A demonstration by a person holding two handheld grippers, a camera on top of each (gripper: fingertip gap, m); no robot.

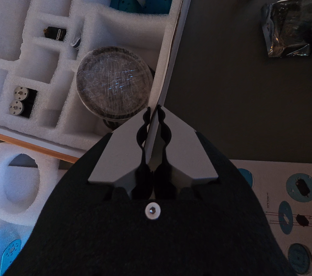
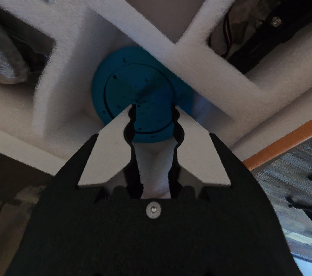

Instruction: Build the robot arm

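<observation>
At the box wall (image 1: 170, 58), the left gripper (image 1: 154, 108) is clenched on the thin edge, apparently to steady the box.
In the foam (image 2: 168, 38) pocket, the blue disc (image 2: 135, 92) is straddled by the right gripper (image 2: 152, 106), its 2 jaws parted around the hub, not yet pressed shut; a wrapped round part (image 1: 113, 80) is seated beside the wall.

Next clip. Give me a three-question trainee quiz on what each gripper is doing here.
1. What does the left gripper clamp?
2. True or false: the right gripper is open, its fingers straddling part of the blue disc.
3. Which lies nearest the left gripper's tips: (a) plastic-wrapped round part, (b) foil bag, (c) black servo?

Key: 1. the box's side wall, beside the white foam insert. 2. true. 3. a.
</observation>
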